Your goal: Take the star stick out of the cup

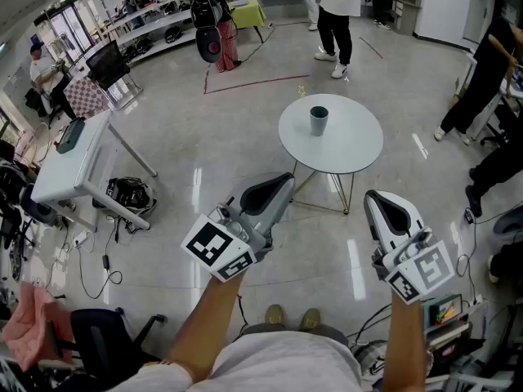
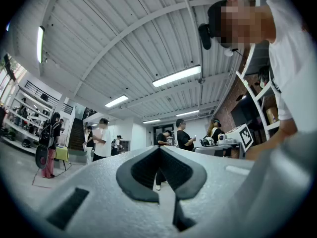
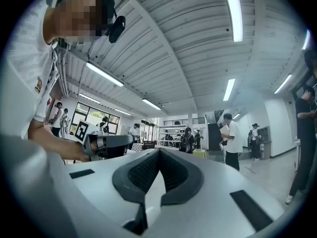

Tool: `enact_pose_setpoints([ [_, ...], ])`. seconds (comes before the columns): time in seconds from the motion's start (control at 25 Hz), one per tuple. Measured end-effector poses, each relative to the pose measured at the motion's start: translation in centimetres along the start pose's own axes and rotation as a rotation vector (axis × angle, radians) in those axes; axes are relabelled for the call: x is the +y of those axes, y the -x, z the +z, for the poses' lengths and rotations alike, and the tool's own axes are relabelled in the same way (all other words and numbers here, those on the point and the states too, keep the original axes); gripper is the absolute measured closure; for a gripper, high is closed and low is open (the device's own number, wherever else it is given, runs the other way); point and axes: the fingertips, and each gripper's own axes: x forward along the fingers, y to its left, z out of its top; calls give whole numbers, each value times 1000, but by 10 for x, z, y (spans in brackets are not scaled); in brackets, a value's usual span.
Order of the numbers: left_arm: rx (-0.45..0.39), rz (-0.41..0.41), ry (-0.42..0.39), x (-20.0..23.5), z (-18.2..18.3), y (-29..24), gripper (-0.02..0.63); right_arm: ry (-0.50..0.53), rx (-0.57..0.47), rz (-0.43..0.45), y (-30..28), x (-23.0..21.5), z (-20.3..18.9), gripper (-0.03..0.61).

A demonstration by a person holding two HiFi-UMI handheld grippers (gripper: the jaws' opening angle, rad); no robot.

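The left grey plastic gripper and right grey plastic gripper, jaws together and empty, hover well short of a dark teal cup on a round white table; no star stick shows, so a blind reach could topple the cup.

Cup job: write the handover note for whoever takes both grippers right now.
Left gripper: shut, empty, held up in front of the body.
Right gripper: shut, empty, held up beside it.
Cup: upright on the round white table ahead, well clear of both grippers.
Star stick: too small to make out in the cup from here.
Done: nothing that shows; the cup is untouched.
Left: step up to the table, open a gripper, look into the cup for the stick, grip it and lift it straight out; steadying the cup with the other gripper may help.
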Motion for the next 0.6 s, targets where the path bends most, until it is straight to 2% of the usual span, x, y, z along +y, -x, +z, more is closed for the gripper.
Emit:
enact_pose_setpoints([
  [0.6,7,10,-1,3,-7,-11,598,-31,-20,17,-1,-12,-2,568],
])
